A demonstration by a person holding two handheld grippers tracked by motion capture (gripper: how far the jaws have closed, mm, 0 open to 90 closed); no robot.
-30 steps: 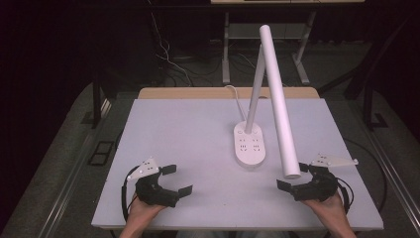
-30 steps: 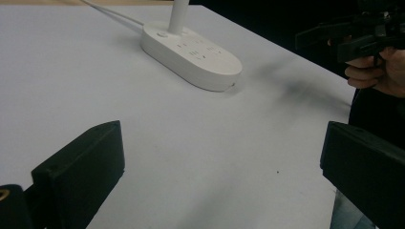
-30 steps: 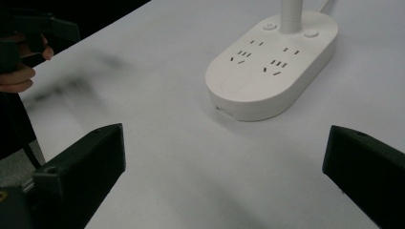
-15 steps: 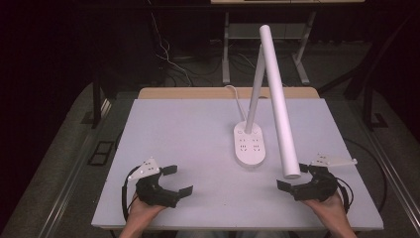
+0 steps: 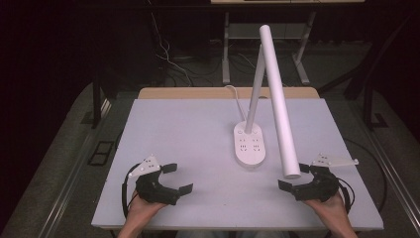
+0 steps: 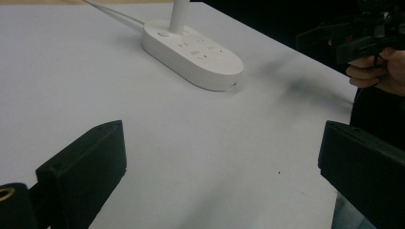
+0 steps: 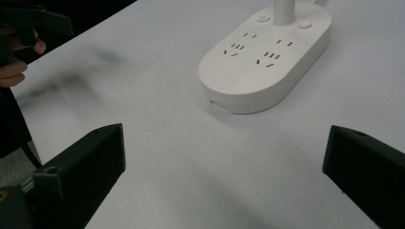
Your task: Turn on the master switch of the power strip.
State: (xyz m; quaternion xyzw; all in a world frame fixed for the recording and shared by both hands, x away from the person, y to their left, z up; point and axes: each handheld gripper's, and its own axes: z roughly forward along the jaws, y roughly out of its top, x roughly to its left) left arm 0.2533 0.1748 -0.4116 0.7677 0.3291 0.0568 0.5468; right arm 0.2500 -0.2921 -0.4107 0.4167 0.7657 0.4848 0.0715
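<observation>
Both grippers [image 5: 177,178] [image 5: 293,177] wide open nr lamp base [image 5: 250,147], seemingly untouched.

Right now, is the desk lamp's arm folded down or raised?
Folded down. The lamp head slopes from the stem top toward the table, its free end hanging beside the base.

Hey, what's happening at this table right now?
A person sits at a white table with a two-jaw gripper in each hand. The left gripper and the right gripper rest near the front edge, jaws open, holding nothing. Between them stands a white desk lamp with sockets in its base; its long head slopes down toward the right gripper. Neither gripper touches the lamp.
</observation>
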